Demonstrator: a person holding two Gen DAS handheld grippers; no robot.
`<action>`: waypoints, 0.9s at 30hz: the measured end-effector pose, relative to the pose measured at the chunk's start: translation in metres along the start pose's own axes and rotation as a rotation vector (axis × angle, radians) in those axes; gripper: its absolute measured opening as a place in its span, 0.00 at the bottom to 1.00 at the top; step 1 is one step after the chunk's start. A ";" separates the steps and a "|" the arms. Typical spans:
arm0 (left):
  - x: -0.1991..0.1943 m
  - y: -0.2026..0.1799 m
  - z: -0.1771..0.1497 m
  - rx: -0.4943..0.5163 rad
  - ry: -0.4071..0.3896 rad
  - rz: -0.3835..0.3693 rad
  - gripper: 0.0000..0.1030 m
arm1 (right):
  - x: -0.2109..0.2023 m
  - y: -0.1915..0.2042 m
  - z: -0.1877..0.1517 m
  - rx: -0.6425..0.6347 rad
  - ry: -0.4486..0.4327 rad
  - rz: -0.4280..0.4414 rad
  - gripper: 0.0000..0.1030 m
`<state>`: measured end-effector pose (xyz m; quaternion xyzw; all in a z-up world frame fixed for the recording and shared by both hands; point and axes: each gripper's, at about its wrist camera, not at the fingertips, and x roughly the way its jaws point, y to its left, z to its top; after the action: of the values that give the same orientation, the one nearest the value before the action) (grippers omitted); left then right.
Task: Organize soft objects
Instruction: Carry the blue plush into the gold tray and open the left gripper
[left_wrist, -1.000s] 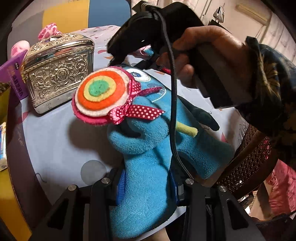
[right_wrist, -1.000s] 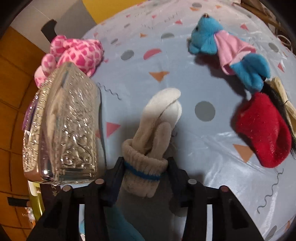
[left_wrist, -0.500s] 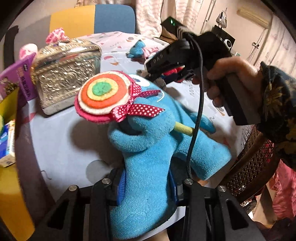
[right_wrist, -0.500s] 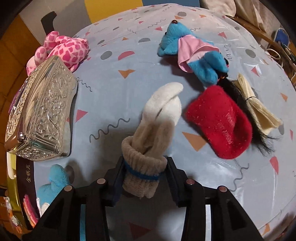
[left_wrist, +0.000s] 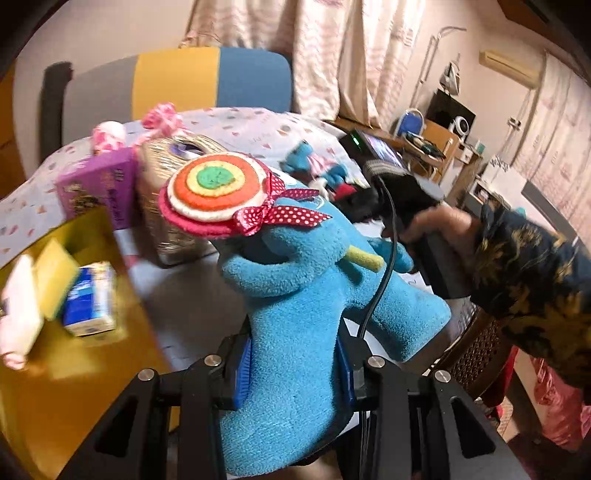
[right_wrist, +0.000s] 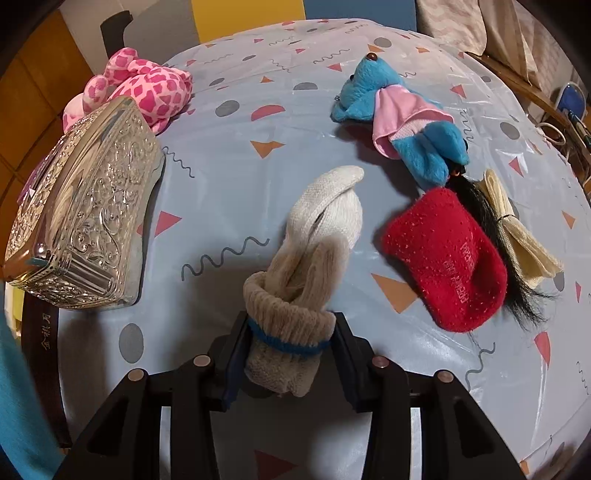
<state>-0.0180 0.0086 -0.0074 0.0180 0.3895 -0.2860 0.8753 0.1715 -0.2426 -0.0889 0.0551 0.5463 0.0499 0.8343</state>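
Note:
My left gripper is shut on a big blue plush toy that carries a felt lollipop with a red dotted bow, held above the table's near edge. My right gripper is shut on a rolled beige sock bundle with a blue stripe, held over the patterned tablecloth. On the cloth lie a small blue plush in a pink dress, a red sock, a cream folded cloth with a black hair tuft, and a pink spotted plush.
A silver embossed box stands at the table's left side, also in the left wrist view. A purple box sits beside it. A yellow bin at the left holds a sponge and small packs. A wicker chair stands at the right.
My left gripper has swung left and lifted with the blue plush, bringing the yellow bin into view. My right gripper has pulled back and to the right with the sock bundle.

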 end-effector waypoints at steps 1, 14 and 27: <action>-0.008 0.004 0.000 -0.009 -0.006 0.006 0.36 | 0.000 -0.001 0.000 0.002 0.001 0.002 0.42; -0.099 0.107 -0.027 0.024 0.005 0.271 0.36 | 0.003 0.000 0.003 -0.004 -0.002 -0.006 0.42; -0.097 0.239 -0.036 0.084 0.217 0.456 0.38 | 0.002 0.001 0.003 -0.012 -0.008 -0.017 0.42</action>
<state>0.0289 0.2646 -0.0110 0.1723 0.4549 -0.0938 0.8687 0.1748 -0.2411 -0.0896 0.0456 0.5429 0.0457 0.8373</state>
